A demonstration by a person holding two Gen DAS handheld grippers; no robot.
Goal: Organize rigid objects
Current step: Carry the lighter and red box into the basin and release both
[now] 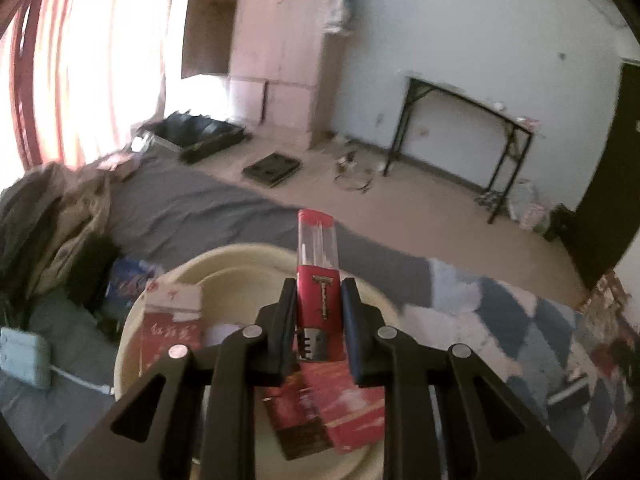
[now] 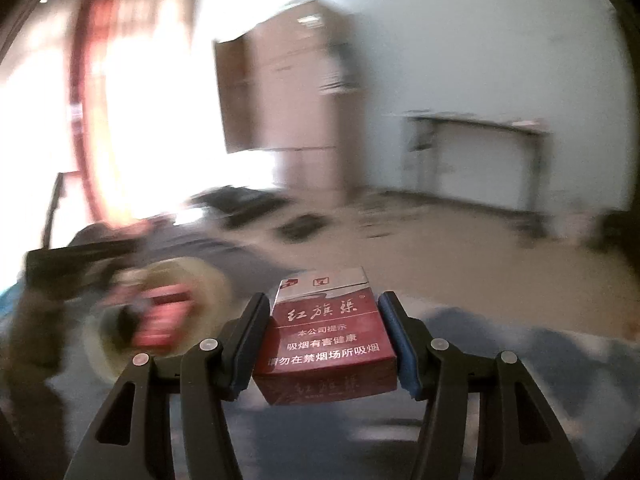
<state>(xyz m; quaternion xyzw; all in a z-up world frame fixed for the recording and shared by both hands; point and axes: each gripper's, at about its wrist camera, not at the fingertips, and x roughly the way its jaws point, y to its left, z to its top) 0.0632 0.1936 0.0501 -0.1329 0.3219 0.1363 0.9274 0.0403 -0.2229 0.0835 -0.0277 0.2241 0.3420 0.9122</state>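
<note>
My left gripper [image 1: 318, 292] is shut on a red lighter [image 1: 318, 280] with a clear top, held upright above a cream round bowl [image 1: 128, 344]. Inside the bowl lie a red-and-white cigarette pack [image 1: 170, 328] at the left and another red pack [image 1: 332, 404] under the fingers. My right gripper [image 2: 324, 316] is shut on a red cigarette pack [image 2: 326, 340] with white Chinese lettering, held above blue-grey bedding. The right wrist view is blurred; it shows the bowl [image 2: 216, 284] at lower left with red items in it and the other gripper [image 2: 132, 320] as a dark smear over it.
The bowl rests on a bed with a grey sheet [image 1: 192, 208]. Brown clothing [image 1: 52, 216], a dark object [image 1: 94, 268], a blue packet [image 1: 128, 280] and a white charger [image 1: 24, 356] lie left of it. A patterned blanket [image 1: 520, 328] lies right. Beyond are floor, black table [image 1: 468, 128] and wardrobe [image 1: 280, 48].
</note>
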